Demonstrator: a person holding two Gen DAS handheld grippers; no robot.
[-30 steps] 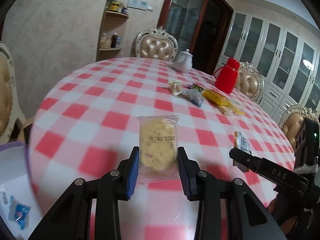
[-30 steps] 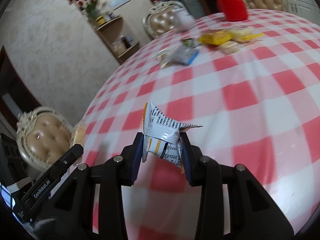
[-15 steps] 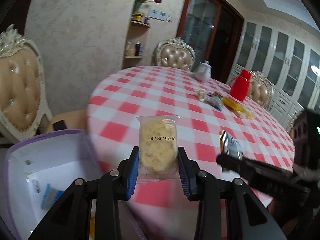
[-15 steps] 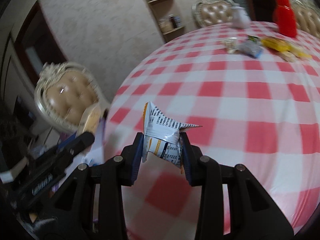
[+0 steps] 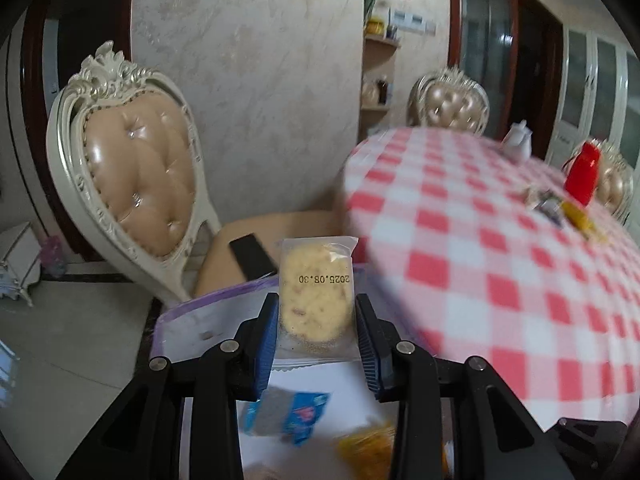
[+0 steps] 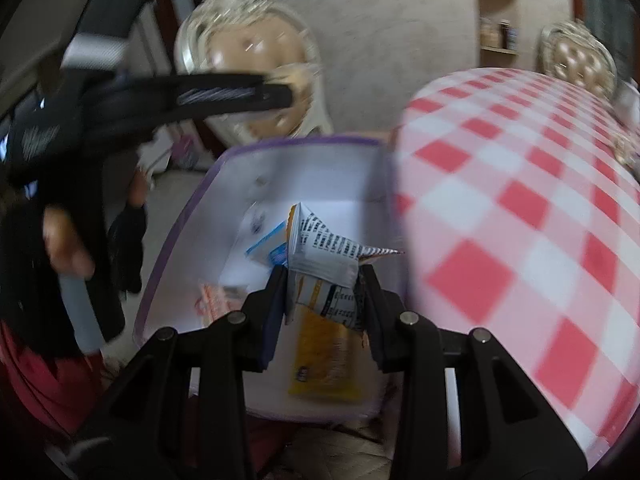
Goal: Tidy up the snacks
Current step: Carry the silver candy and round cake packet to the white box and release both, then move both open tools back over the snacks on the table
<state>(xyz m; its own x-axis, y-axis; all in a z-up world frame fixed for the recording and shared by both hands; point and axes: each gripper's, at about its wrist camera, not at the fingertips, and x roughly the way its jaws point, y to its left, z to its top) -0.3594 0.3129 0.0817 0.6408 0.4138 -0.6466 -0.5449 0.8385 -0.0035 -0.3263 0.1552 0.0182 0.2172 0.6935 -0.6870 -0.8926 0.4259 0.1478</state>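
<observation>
Snacks: left gripper point(image 5: 316, 322) pinches a biscuit packet point(image 5: 316, 300), right gripper point(image 6: 323, 296) a crumpled sachet point(image 6: 326, 260), both angled down over the box point(image 6: 180, 220).

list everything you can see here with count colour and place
clear-wrapped pale yellow biscuit: 1, held in left gripper
crumpled white-and-yellow printed snack packet: 1, held in right gripper
white bin with purple rim: 1, beside the table, below both grippers
blue-and-white packet: 1, inside bin
yellow packet: 1, inside bin
red-and-white checked round table: 1, right
red jug: 1, far side of table
white teapot: 1, far table edge
loose snacks: small pile, by jug
cream tufted chair: 1, left
black phone: 1, on chair seat
left gripper: black, blue pads
right gripper: black
</observation>
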